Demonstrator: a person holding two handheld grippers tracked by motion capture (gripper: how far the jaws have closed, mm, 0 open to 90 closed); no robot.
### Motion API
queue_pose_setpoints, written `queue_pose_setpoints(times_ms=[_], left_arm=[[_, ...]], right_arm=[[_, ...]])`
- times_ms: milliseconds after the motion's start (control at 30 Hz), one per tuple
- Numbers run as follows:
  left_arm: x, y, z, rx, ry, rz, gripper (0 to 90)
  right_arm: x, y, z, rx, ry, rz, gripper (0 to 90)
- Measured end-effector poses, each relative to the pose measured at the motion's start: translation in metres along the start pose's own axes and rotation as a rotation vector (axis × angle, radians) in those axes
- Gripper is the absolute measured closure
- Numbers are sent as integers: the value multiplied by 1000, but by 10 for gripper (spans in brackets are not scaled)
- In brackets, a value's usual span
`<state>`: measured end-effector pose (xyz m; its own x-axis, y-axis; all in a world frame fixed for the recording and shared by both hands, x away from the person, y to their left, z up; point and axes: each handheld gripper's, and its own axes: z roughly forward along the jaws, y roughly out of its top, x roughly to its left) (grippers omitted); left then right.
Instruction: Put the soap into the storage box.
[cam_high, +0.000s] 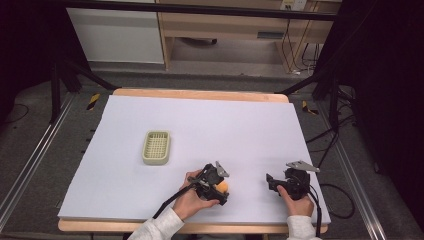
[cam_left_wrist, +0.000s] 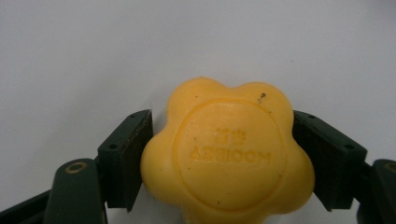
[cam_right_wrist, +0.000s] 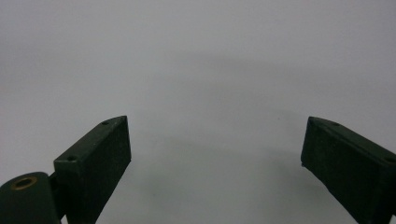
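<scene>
Flower-shaped yellow soap (cam_left_wrist: 227, 151) sits clamped between the two black jaws of the left gripper (cam_left_wrist: 222, 154), one pad pressed to each side of its lobed rim, above the pale sheet covering the table (cam_high: 240, 125). The grip across the bar's width looks chosen to hold the smooth cake by its flanks, leaving the stamped face free and upward. From the high view, the same soap (cam_high: 223, 186) reads as little more than an orange speck beside the person's left hand (cam_high: 192, 200), near the table's front edge; the embossed ring and lettering emerge in the left gripper view alone. That high view in turn supplies what the close-up lacks: a pale green slotted soap dish (cam_high: 156, 147) lying well apart, farther back and to the left, probably the bar's destination. The right gripper (cam_high: 274, 183), held low near the front right, is idle; its own view has the jaws spread wide over bare sheet, grasping nothing.
</scene>
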<state>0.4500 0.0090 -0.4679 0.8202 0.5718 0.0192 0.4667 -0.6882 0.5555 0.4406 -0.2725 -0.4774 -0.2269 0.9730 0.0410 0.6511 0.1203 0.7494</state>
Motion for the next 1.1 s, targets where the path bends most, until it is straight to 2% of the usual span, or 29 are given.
queue_pose_setpoints(times_ms=[267,633,1000,1100], left_arm=[[-2,-2,0,-26,11,-24,249],[-2,-2,-1,-22,9,-20,250],[5,-3,-12,-23,19,-11,251],[7,-6,-11,-21,20,-24,251]], right_arm=[[0,0,0,1,1,1,87],[-1,0,0,-2,2,-6,88],[-1,0,0,-1,1,-3,88],[-1,0,0,-1,2,-1,88]])
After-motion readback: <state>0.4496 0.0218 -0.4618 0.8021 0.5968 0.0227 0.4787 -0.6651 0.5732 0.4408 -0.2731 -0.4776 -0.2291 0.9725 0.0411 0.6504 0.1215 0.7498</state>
